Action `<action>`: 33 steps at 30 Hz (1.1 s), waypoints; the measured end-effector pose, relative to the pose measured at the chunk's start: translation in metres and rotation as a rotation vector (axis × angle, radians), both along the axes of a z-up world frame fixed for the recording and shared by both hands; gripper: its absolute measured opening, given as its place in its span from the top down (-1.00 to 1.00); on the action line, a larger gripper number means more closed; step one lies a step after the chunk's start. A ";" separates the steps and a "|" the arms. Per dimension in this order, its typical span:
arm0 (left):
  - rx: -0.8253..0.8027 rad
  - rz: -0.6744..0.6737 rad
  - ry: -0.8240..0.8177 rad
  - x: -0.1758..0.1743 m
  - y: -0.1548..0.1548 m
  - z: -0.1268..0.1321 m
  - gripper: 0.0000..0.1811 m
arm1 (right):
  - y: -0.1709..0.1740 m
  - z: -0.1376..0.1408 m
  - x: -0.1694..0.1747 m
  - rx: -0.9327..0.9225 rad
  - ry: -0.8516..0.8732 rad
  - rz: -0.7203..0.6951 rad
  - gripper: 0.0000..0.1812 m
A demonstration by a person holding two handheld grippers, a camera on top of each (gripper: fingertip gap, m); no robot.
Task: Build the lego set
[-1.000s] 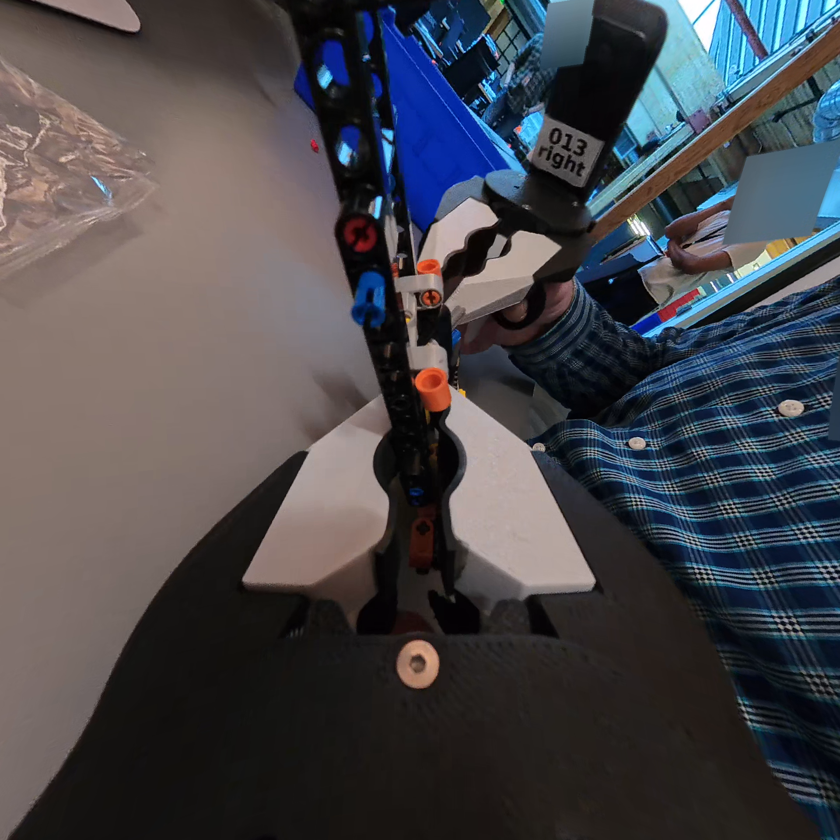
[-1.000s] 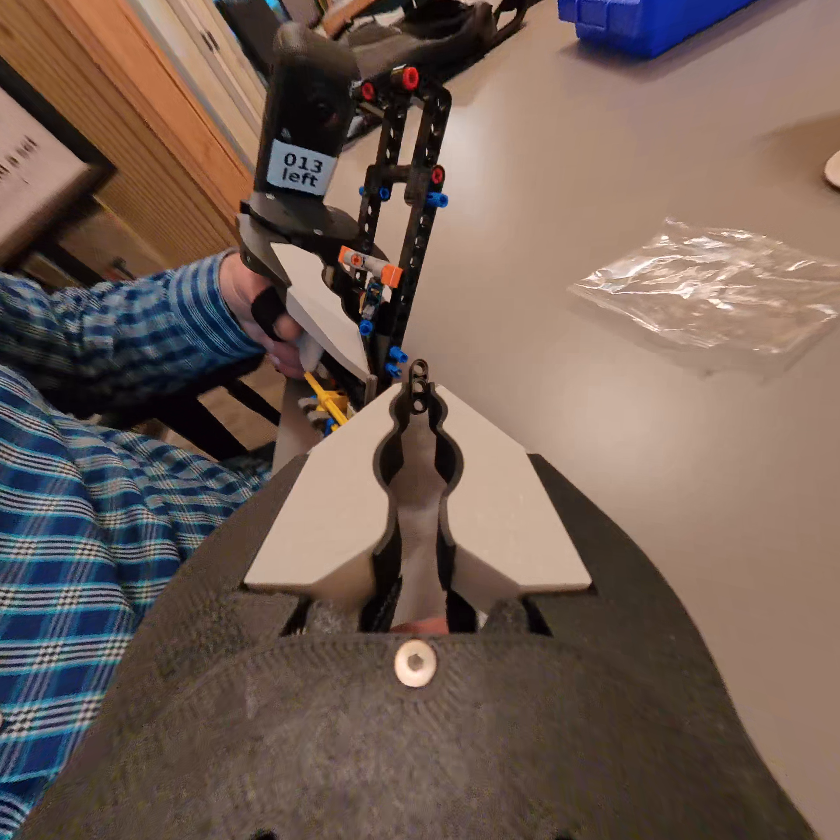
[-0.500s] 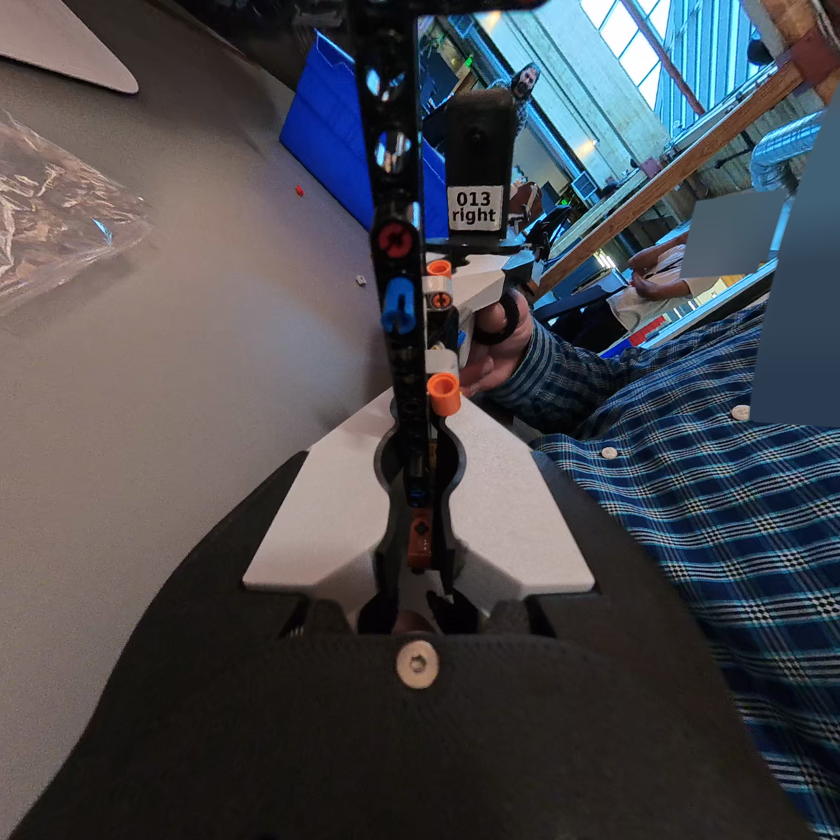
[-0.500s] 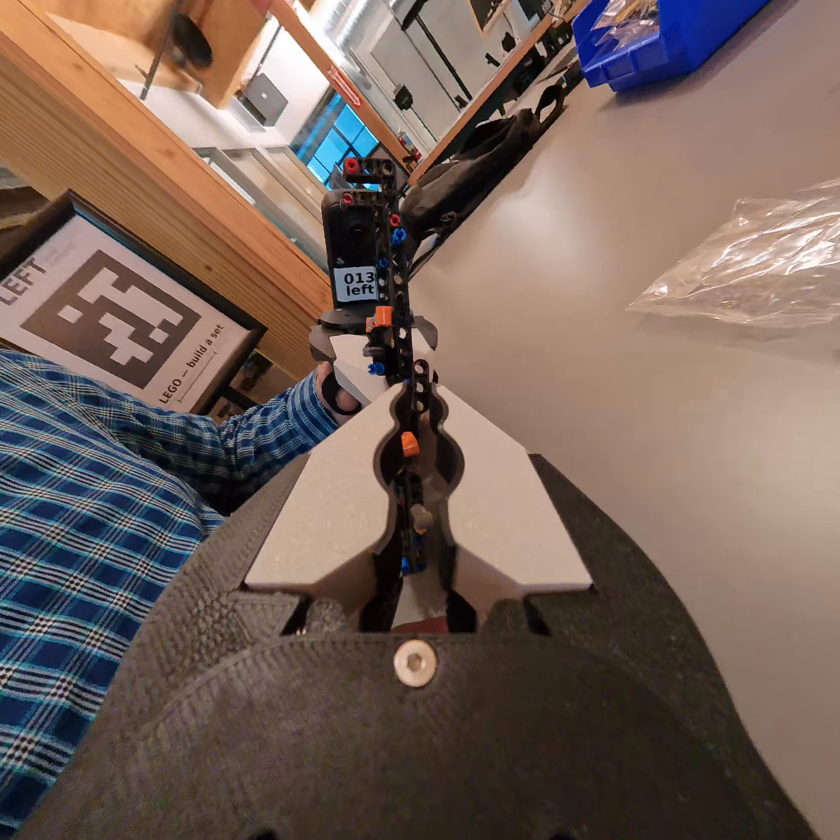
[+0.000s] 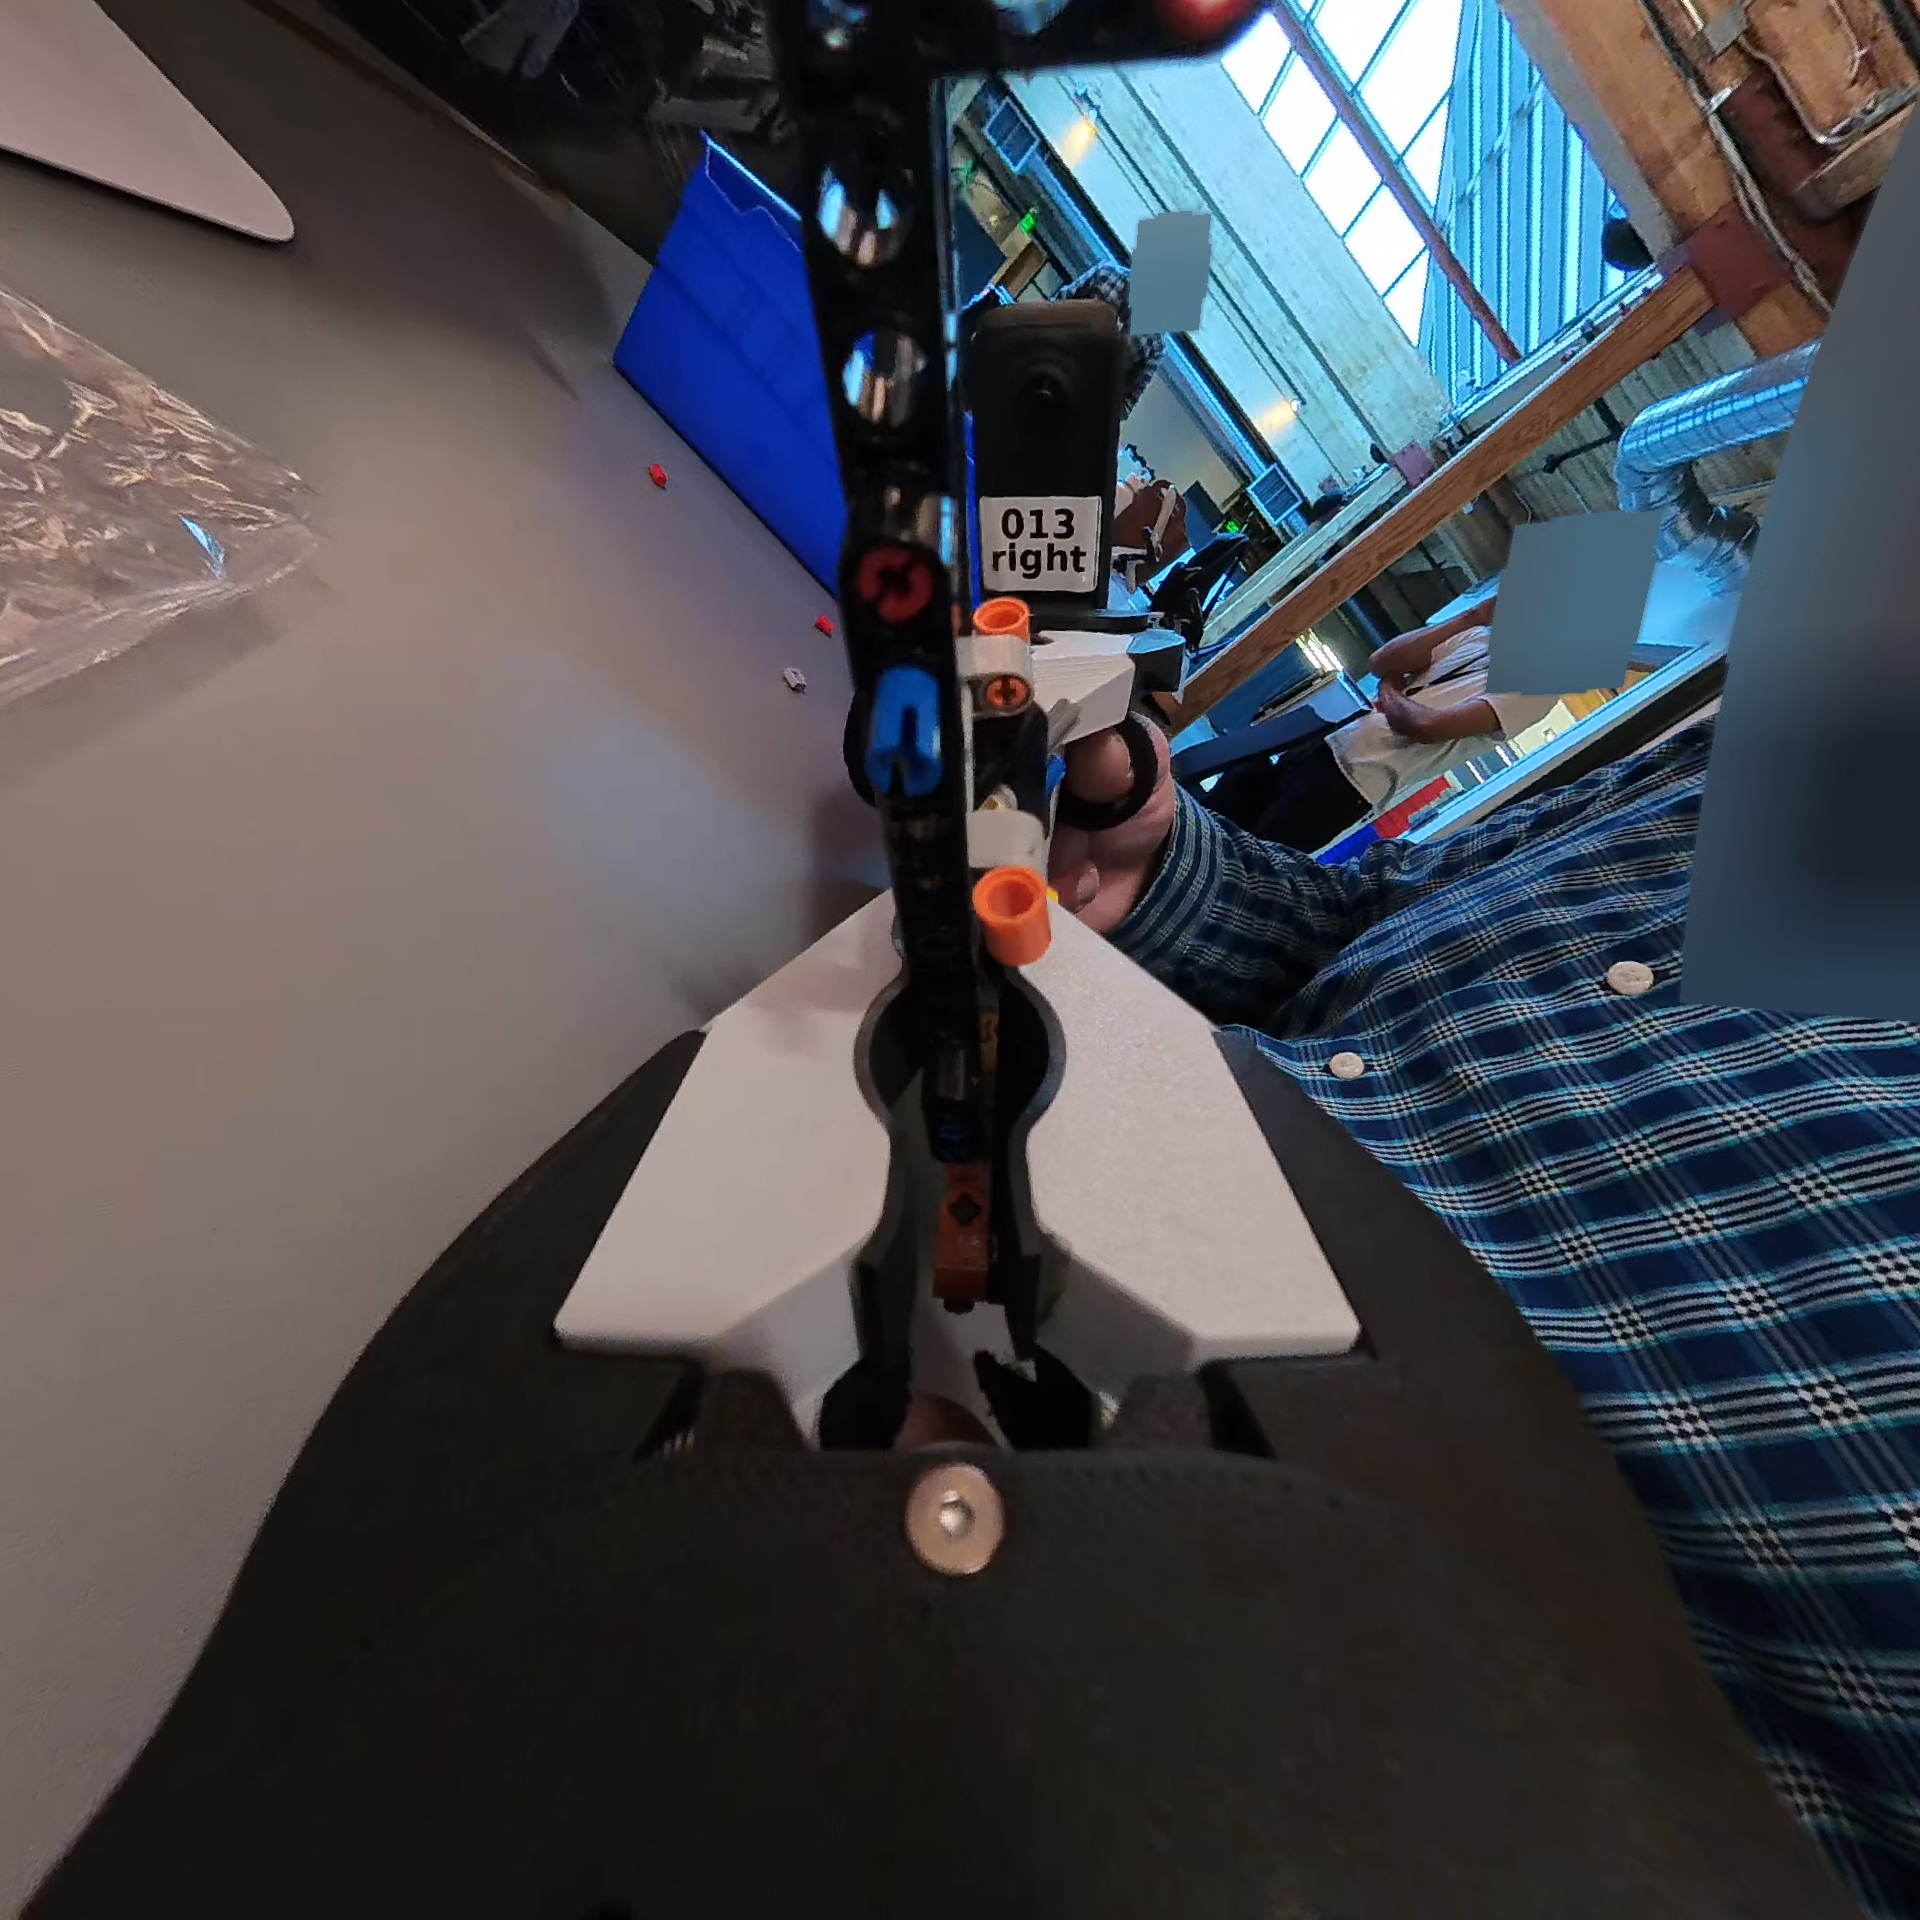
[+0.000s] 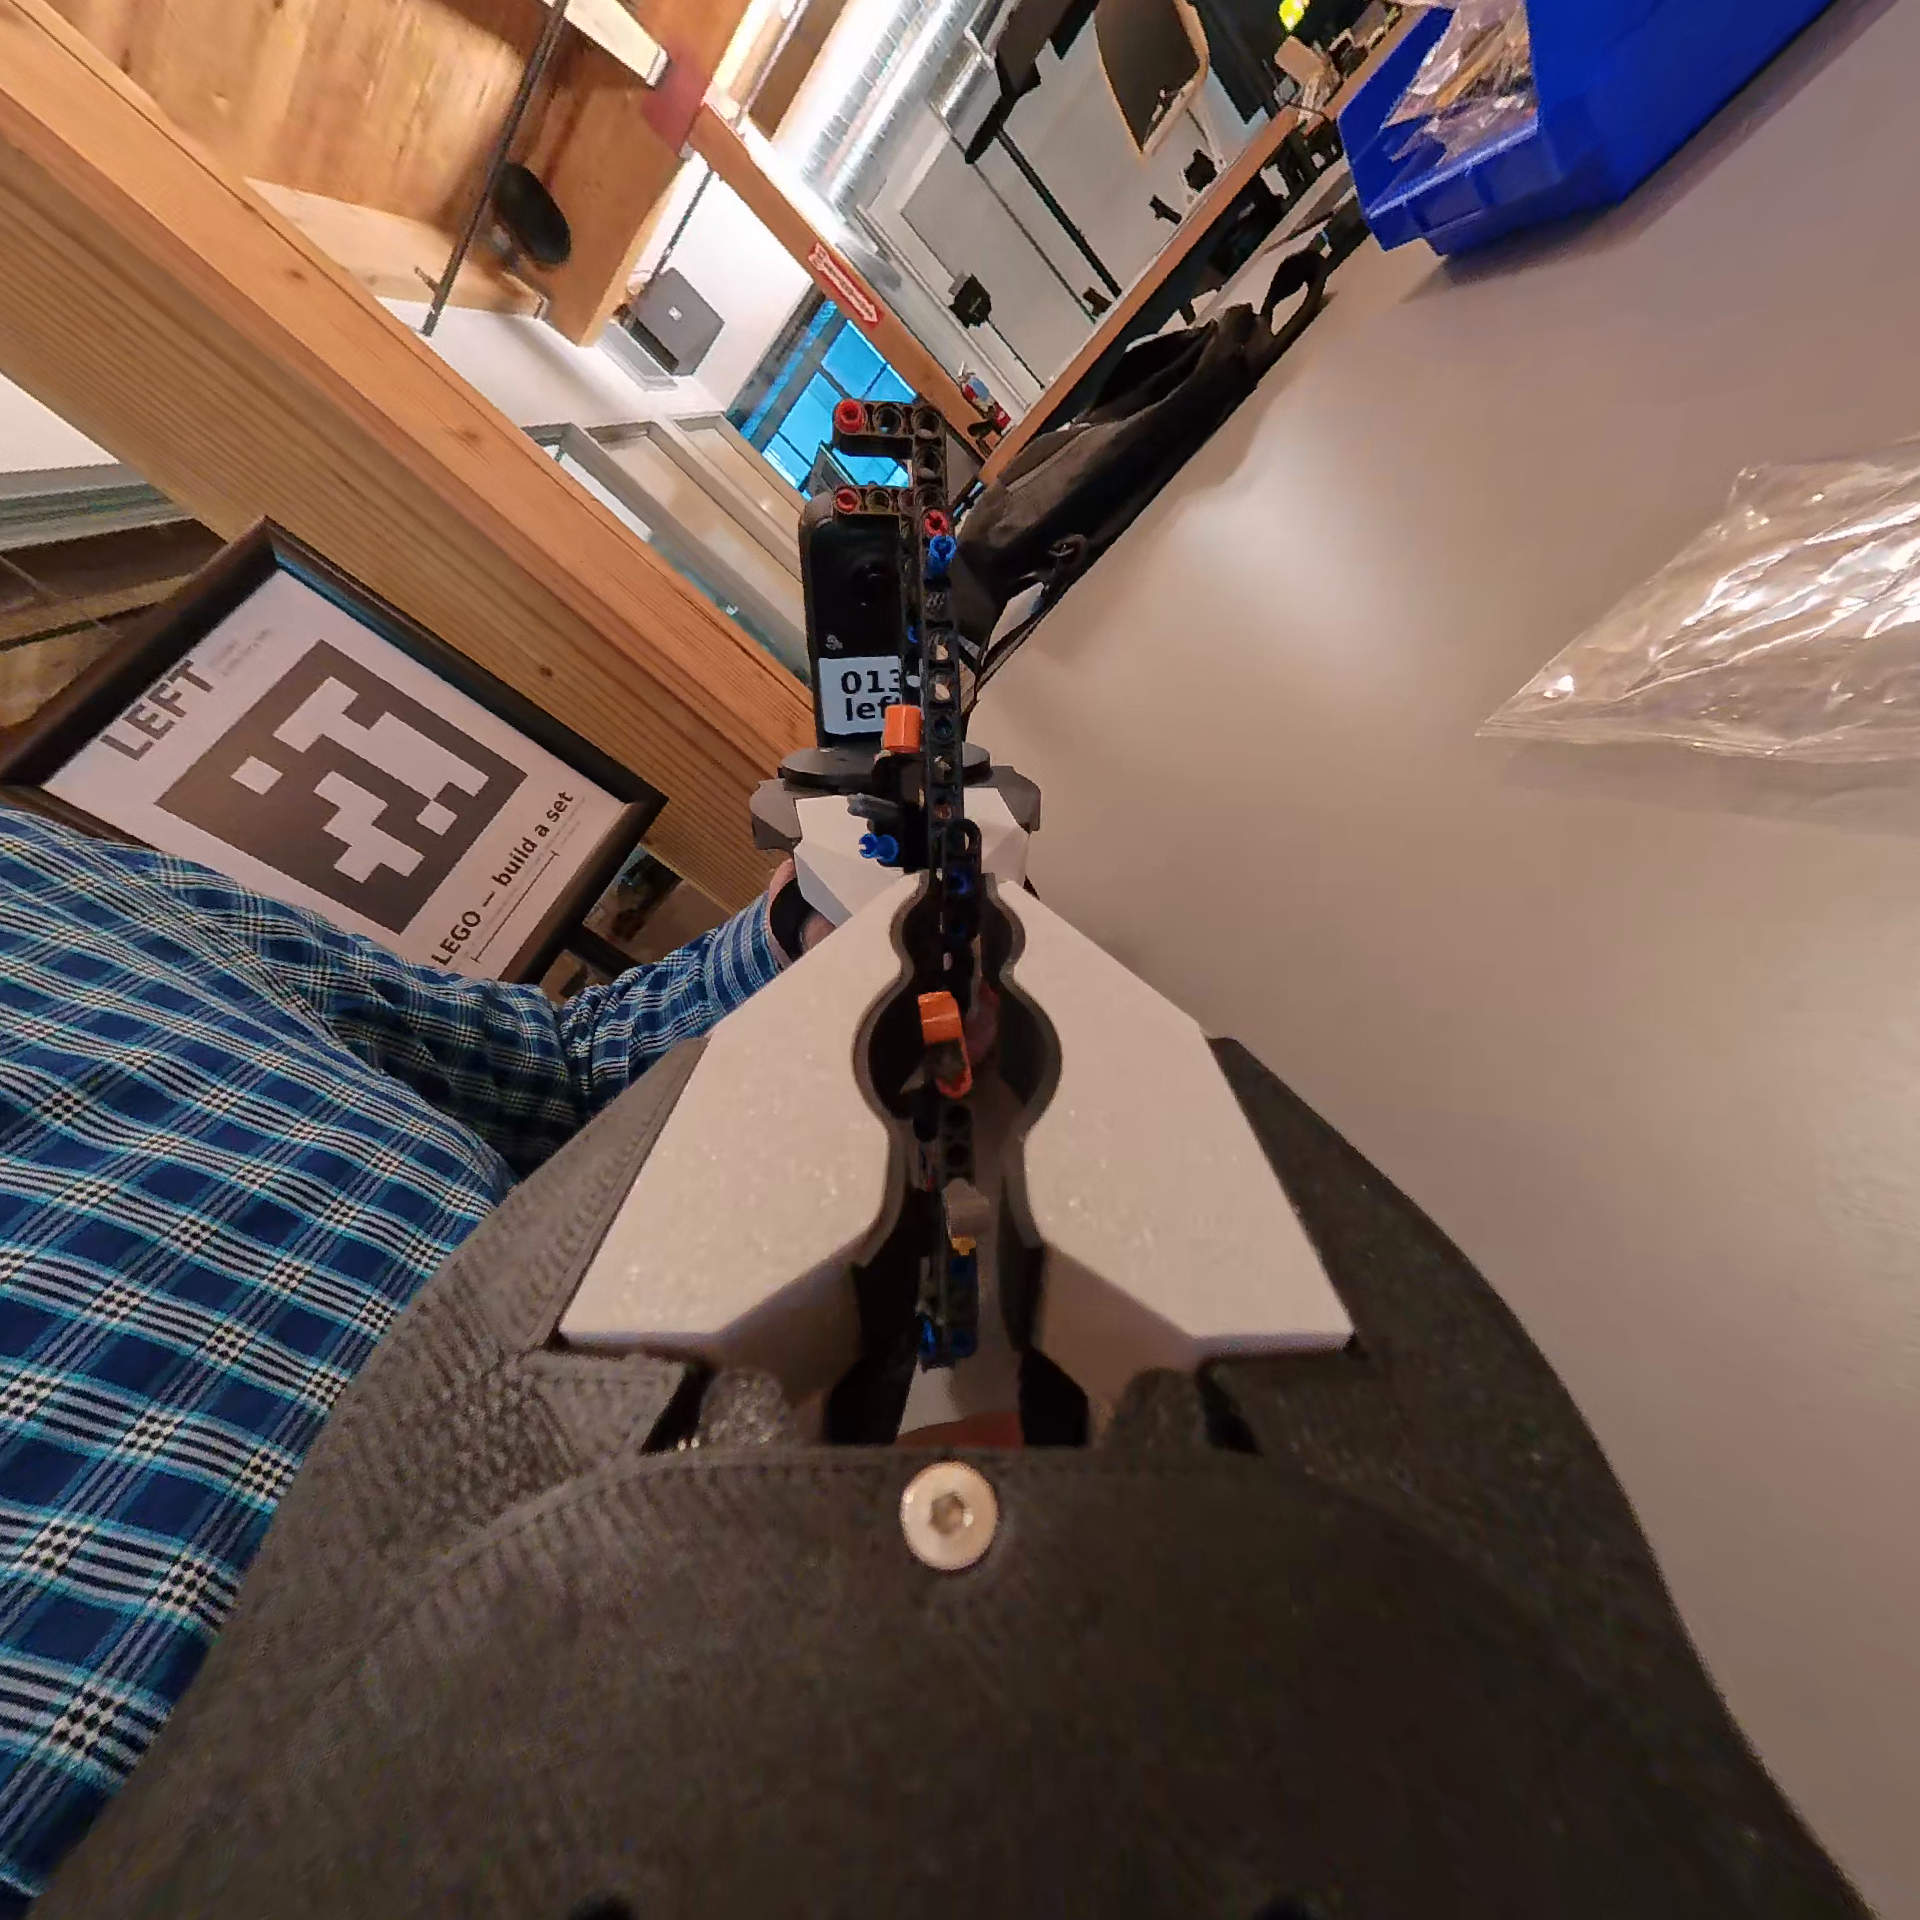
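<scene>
A long black lego frame (image 5: pixel 904 582) with red and blue pins, orange bushes and grey connectors stands upright. My left gripper (image 5: pixel 961 935) is shut on its lower end. My right gripper (image 6: pixel 951 883) is shut on a small black lego piece (image 6: pixel 961 836) at its tips, held against the frame (image 6: pixel 930 623). More of the frame shows through the gap between its fingers. The two grippers face each other: the right one (image 5: pixel 1081 675) shows just behind the frame in the left wrist view, and the left one (image 6: pixel 894 831) beyond my tips in the right wrist view.
On the grey table (image 5: pixel 364 831) lie a clear plastic bag (image 5: pixel 104 540), also visible in the right wrist view (image 6: pixel 1745 623), two small red pieces (image 5: pixel 657 475) and a grey one (image 5: pixel 795 678). A blue bin (image 6: pixel 1558 114) stands at the far edge. The person's plaid shirt (image 5: pixel 1558 1247) is close. Less than 4 cm separates the two grippers' tips.
The grippers have swung to face each other head-on. The right gripper has closed in with its small black piece until the frame lines up with its finger gap. Both views tilted upward.
</scene>
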State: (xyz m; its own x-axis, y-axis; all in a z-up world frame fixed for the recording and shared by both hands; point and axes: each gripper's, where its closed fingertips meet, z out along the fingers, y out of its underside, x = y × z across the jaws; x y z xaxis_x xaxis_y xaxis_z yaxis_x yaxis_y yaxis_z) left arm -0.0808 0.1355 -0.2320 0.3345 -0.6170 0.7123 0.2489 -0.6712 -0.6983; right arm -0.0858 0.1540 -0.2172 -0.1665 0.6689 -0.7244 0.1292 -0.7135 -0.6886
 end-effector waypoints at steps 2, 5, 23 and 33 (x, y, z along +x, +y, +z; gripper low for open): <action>-0.004 -0.003 -0.001 0.000 0.000 0.000 0.95 | -0.001 0.000 0.000 0.020 -0.004 -0.002 0.94; 0.003 -0.003 0.000 0.000 -0.001 0.000 0.94 | -0.002 0.000 0.000 0.049 -0.005 -0.016 0.94; 0.023 -0.051 0.117 0.002 -0.003 -0.011 0.94 | -0.003 -0.011 0.002 0.133 -0.100 0.111 0.95; 0.016 -0.088 0.145 0.004 -0.006 -0.015 0.94 | -0.008 -0.016 0.002 0.153 -0.130 0.197 0.95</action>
